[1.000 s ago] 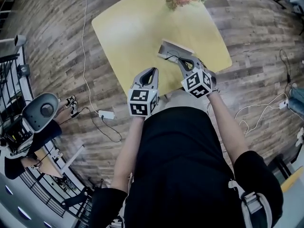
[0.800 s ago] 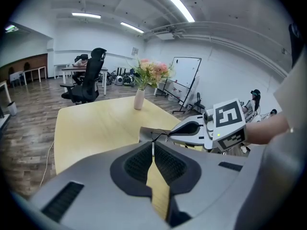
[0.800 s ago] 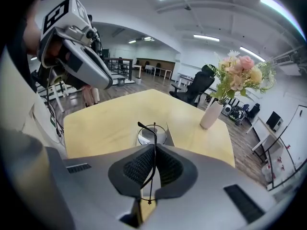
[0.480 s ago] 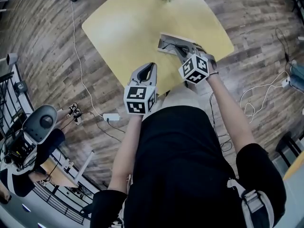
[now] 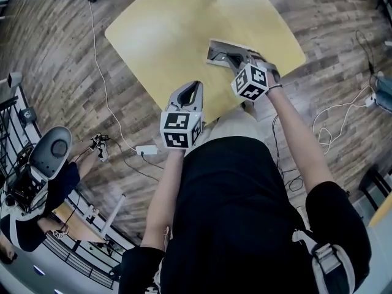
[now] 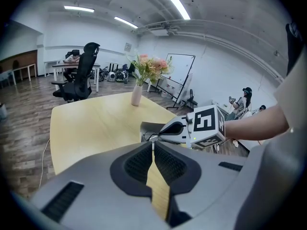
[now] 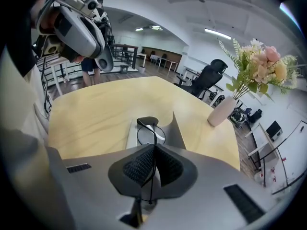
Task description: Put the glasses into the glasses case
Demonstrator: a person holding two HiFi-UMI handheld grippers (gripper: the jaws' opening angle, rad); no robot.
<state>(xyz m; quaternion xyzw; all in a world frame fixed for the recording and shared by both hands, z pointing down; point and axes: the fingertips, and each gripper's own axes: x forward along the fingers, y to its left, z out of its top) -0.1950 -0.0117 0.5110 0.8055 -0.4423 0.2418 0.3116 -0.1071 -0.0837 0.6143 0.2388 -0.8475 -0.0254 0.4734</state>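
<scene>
An open grey glasses case (image 5: pixel 218 49) lies on the yellow table (image 5: pixel 159 35), near its right front edge. Black thin-rimmed glasses (image 7: pixel 150 135) hang just over the case's tray (image 7: pixel 132 134), in front of its raised lid (image 7: pixel 175 128). My right gripper (image 7: pixel 154 147) is shut on one thin temple arm of the glasses. In the head view the right gripper (image 5: pixel 233 59) reaches down into the case. My left gripper (image 5: pixel 195 88) hovers over the table's front edge, shut with nothing between its fingers, pointing toward the case (image 6: pixel 149 127). In the left gripper view the left gripper (image 6: pixel 153 143) faces the right gripper (image 6: pixel 163 133).
A pale vase of pink flowers (image 7: pixel 222 110) stands at the table's far side. A black office chair (image 6: pixel 79 71) sits beyond the table. A white cable and power block (image 5: pixel 146 150) lie on the wood floor to the left. A person (image 5: pixel 37 182) is at the lower left.
My right gripper has sunk with the glasses from above the case down into it. My left gripper has shifted slightly along the table's front edge.
</scene>
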